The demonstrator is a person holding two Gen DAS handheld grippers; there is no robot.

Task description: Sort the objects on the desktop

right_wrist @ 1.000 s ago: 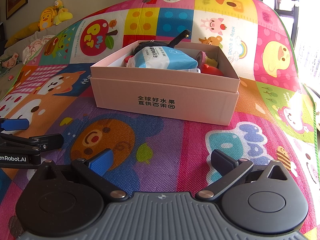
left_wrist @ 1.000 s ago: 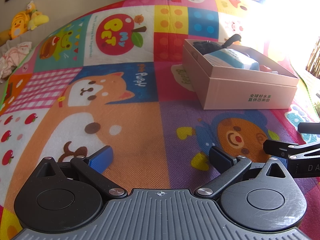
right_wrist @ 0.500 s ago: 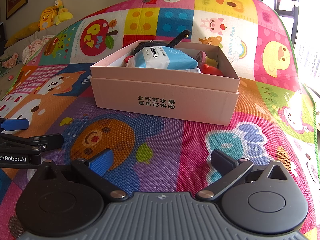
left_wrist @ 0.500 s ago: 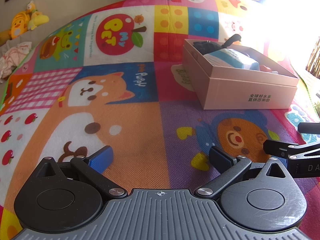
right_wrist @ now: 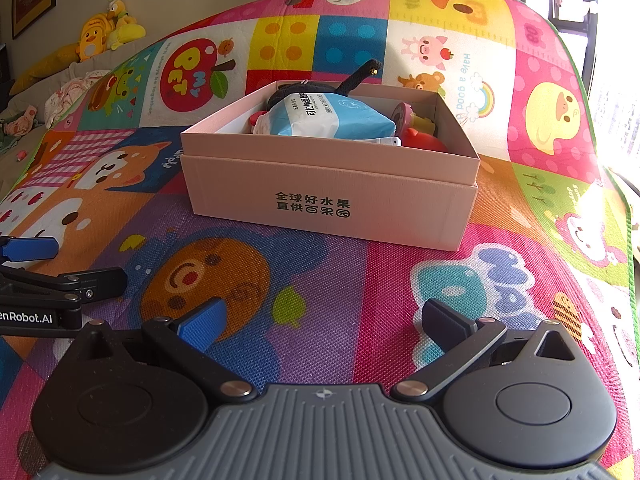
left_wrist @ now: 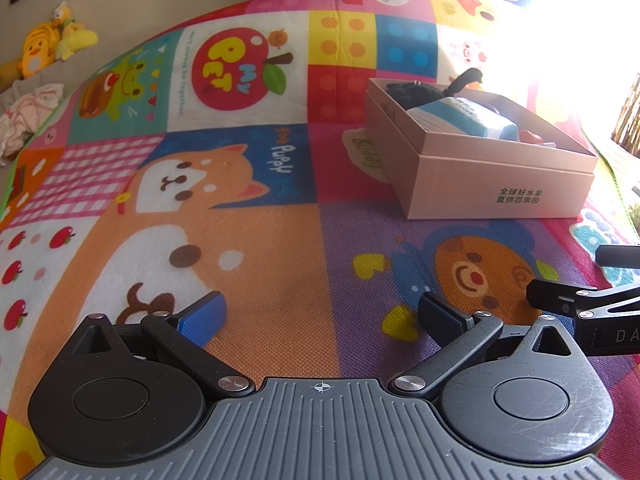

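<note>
Resting low over the play mat (left_wrist: 280, 248), the left gripper (left_wrist: 320, 316) and right gripper (right_wrist: 322, 320) both stand spread and empty, while the pink box (right_wrist: 332, 196) already holds the tissue pack (right_wrist: 324, 120) and toys, so sorting looks essentially complete.

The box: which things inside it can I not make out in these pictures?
- Red toy, right view: box wall hides its lower part.
- Black item, left view: pack covers it.
- Far corner, left view: window glare washes it out.
</note>
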